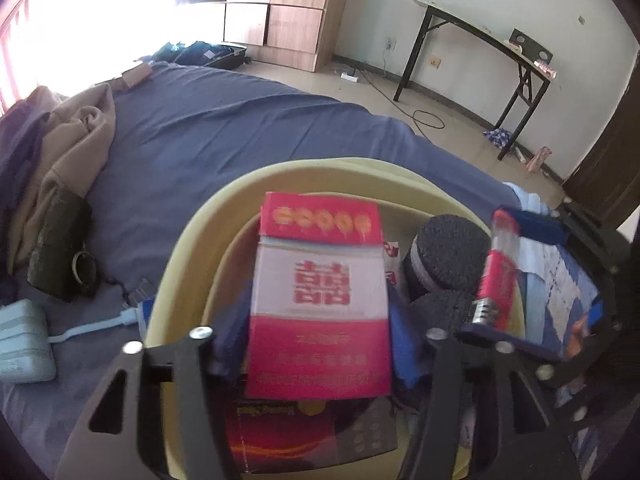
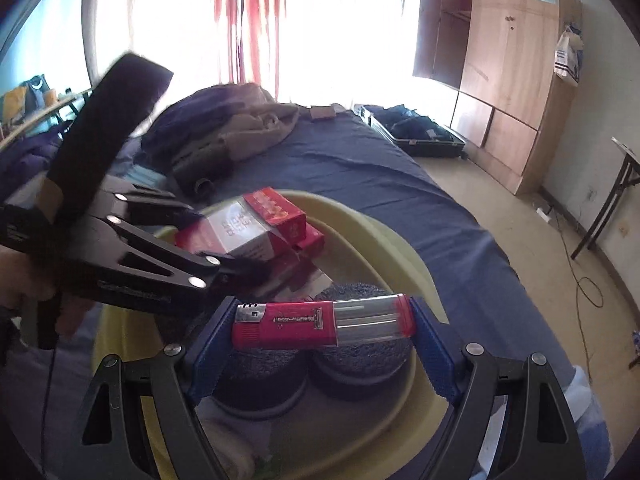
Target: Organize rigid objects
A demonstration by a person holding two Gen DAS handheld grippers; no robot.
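Note:
My left gripper (image 1: 320,344) is shut on a red and white cigarette box (image 1: 320,300) and holds it over a pale yellow basin (image 1: 188,240) on the bed. The same box (image 2: 244,232) and left gripper (image 2: 240,248) show in the right wrist view. My right gripper (image 2: 320,332) is shut on a red lighter (image 2: 324,326), held sideways above the basin (image 2: 400,240). The lighter (image 1: 496,276) also shows at the right of the left wrist view. Two dark round pads (image 2: 360,300) lie in the basin, with another red box (image 2: 312,240) and a red packet (image 1: 280,440).
The basin sits on a blue bedsheet (image 1: 240,128). Beige clothing (image 1: 76,136), a dark pouch (image 1: 60,252) and a white charger with cable (image 1: 24,344) lie to the left. A wardrobe (image 2: 512,80), open suitcase (image 2: 416,132) and folding table (image 1: 480,48) stand beyond the bed.

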